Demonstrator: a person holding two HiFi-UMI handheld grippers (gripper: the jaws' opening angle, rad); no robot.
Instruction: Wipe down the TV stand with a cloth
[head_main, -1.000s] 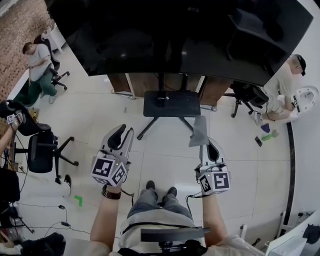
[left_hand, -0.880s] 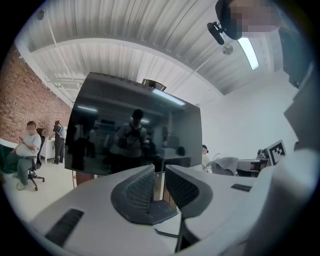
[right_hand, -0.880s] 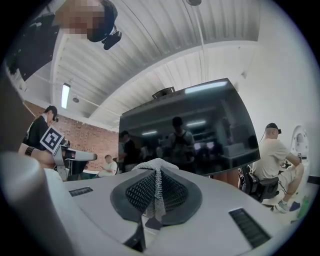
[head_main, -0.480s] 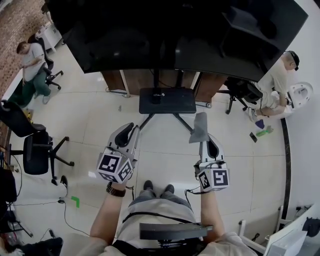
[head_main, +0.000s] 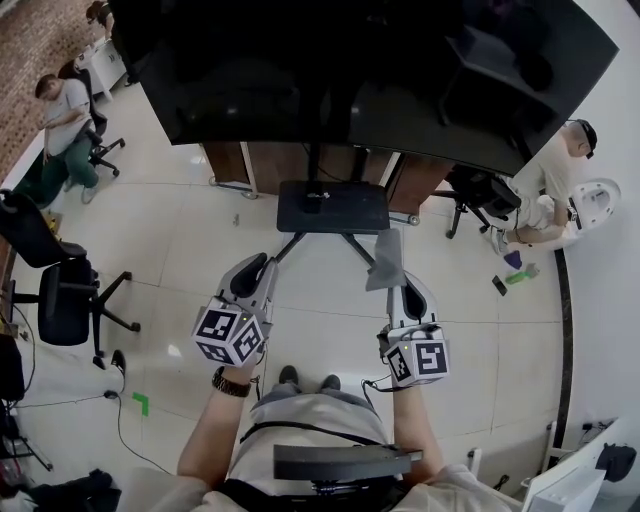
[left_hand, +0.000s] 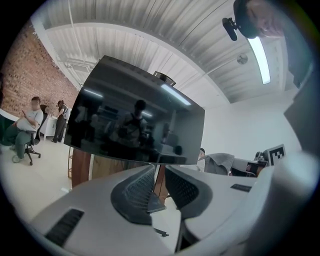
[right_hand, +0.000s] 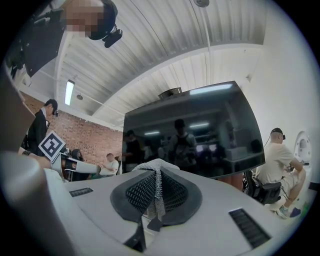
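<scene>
The TV stand's black shelf (head_main: 332, 207) sits under a large dark TV (head_main: 330, 70), with splayed legs (head_main: 290, 251) on the pale tiled floor. My right gripper (head_main: 403, 284) is held in front of the stand, shut on a grey mesh cloth (head_main: 388, 262) that sticks out past its tips. In the right gripper view the cloth (right_hand: 156, 165) is pinched between the pads of that gripper (right_hand: 157, 173), facing the TV (right_hand: 195, 135). My left gripper (head_main: 258, 266) hovers level with it, left of the shelf. Its jaws (left_hand: 159, 172) stand slightly open with nothing between them.
A wooden cabinet (head_main: 270, 165) stands behind the stand. Office chairs (head_main: 60, 300) and a seated person (head_main: 65, 110) are at the left. Another person (head_main: 545, 190) sits by a chair (head_main: 480, 190) at the right. Cables and green tape (head_main: 140, 403) lie on the floor.
Both grippers have drifted slightly toward the middle, and the view has shifted a little. The cloth stays pinched in the right gripper.
</scene>
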